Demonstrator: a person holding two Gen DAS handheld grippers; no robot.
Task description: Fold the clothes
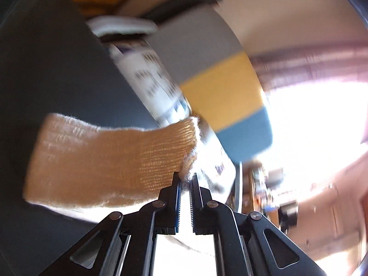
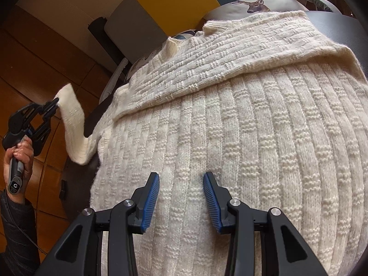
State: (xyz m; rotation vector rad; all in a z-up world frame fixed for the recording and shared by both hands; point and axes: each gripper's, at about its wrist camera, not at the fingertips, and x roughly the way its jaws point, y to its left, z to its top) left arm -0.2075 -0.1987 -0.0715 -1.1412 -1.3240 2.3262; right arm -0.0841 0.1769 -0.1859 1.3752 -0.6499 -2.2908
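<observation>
Dark table (image 2: 340, 30) holds a cream sweater (image 2: 230, 119) that fills the middle of the right wrist view. Right gripper (image 2: 181, 201) hangs open just above it, touching nothing. Left gripper (image 2: 53, 108), at the left edge, pinches the sleeve (image 2: 72, 124) tight and holds it off the table.
</observation>
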